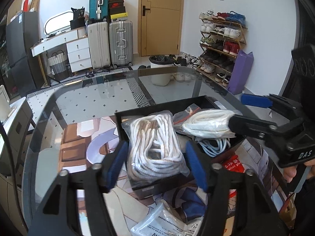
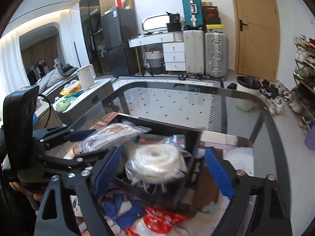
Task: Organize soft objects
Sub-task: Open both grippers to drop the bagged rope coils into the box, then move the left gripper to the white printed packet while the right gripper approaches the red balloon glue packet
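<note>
A black open box (image 1: 157, 108) stands on the glass table. A clear bag of white-and-tan rope (image 1: 155, 143) leans on its near rim, between the blue pads of my left gripper (image 1: 156, 165); the pads stand beside the bag, not squeezing it. In the right wrist view, my right gripper (image 2: 162, 170) is spread wide around a bag of coiled white rope (image 2: 155, 163) that lies in the box (image 2: 167, 124), well clear of both pads. The left wrist view shows the right gripper (image 1: 236, 111) over that white rope bag (image 1: 208, 123). A light blue cord (image 1: 212, 147) lies deeper in the box.
A printed mat (image 1: 78, 137) lies under the box. A red packet (image 1: 233, 164) and a white printed bag (image 1: 167, 222) lie near the front. The glass table's rounded far edge (image 1: 137, 70) is beyond the box. A bin (image 1: 161, 68), suitcases and a shoe rack stand on the floor behind.
</note>
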